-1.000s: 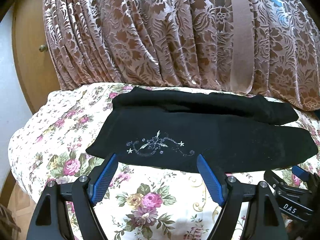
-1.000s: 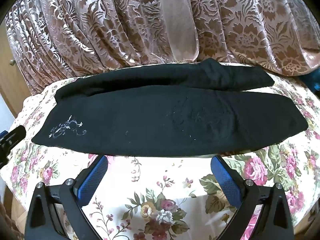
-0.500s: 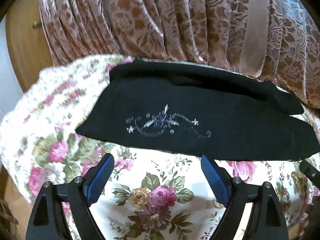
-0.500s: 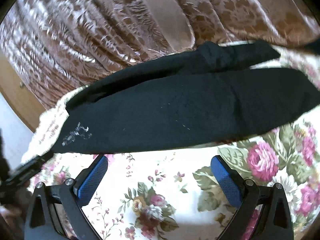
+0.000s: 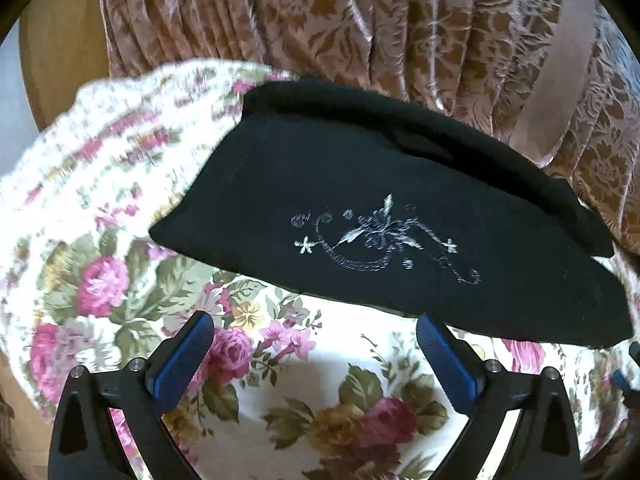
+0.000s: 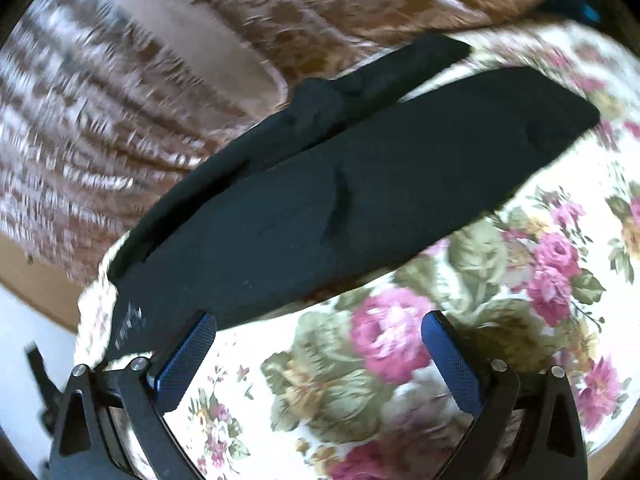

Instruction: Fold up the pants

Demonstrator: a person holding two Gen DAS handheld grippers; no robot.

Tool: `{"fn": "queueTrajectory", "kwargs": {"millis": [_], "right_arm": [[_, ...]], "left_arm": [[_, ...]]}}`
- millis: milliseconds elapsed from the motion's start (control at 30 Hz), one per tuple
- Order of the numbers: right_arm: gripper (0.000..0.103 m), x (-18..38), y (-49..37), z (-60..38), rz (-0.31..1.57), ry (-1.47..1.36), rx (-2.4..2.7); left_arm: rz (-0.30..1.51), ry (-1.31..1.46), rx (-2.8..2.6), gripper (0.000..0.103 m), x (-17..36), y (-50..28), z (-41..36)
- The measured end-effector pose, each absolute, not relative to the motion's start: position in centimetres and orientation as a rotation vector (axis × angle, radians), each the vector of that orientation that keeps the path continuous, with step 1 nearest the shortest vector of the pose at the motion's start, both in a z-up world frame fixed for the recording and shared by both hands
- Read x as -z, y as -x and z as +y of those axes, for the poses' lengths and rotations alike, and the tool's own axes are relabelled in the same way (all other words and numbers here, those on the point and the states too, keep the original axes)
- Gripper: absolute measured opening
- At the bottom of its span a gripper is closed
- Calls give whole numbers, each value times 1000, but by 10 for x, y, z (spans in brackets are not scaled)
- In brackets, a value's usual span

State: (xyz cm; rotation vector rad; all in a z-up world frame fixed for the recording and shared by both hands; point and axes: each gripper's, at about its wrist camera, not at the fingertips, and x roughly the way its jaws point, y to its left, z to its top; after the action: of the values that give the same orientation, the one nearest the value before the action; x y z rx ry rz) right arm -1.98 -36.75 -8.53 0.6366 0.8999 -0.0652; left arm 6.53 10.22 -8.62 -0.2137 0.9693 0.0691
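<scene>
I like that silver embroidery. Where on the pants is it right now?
In the left wrist view, the embroidery sits near the pants' left end, just beyond the open left gripper.

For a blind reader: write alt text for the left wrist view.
Black pants with a silver floral design lie flat on a floral cloth, a patterned curtain behind. The left gripper hangs open just short of their near edge, holding nothing.

Your black embroidered pants (image 5: 360, 208) lie on the floral bedspread (image 5: 120, 264), patterned brown curtain (image 5: 360, 20) behind them.
</scene>
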Motion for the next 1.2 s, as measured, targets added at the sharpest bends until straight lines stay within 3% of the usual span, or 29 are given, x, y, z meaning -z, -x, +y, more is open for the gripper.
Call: {"fn": "queueTrajectory", "kwargs": {"millis": [167, 233, 300, 333, 467, 533, 667, 767, 833, 1200], "right_arm": [[98, 102, 24, -414, 911, -820, 101], [87, 104, 26, -428, 903, -861, 127], [84, 108, 26, -444, 885, -906, 147], [83, 111, 25, -451, 877, -940, 150], [81, 118, 11, -467, 838, -1017, 146], [72, 121, 2, -470, 824, -1025, 147], [57, 130, -22, -481, 812, -1037, 167], [38, 137, -34, -489, 825, -1029, 183], [14, 142, -41, -493, 850, -999, 210], [8, 109, -26, -487, 840, -839, 202]], "left_arm": [[1024, 384, -36, 103, 104, -83, 136], [1007, 407, -28, 101, 103, -89, 145], [1003, 441, -6, 97, 104, -97, 154], [1008, 465, -21, 88, 106, -102, 160], [992, 576, -27, 76, 108, -114, 181], [987, 627, -48, 57, 109, -121, 188], [993, 686, -67, 42, 113, -130, 201], [1020, 688, -68, 29, 111, -136, 204], [1007, 685, -60, 10, 108, -137, 205], [884, 681, -31, 6, 70, -98, 211]]}}
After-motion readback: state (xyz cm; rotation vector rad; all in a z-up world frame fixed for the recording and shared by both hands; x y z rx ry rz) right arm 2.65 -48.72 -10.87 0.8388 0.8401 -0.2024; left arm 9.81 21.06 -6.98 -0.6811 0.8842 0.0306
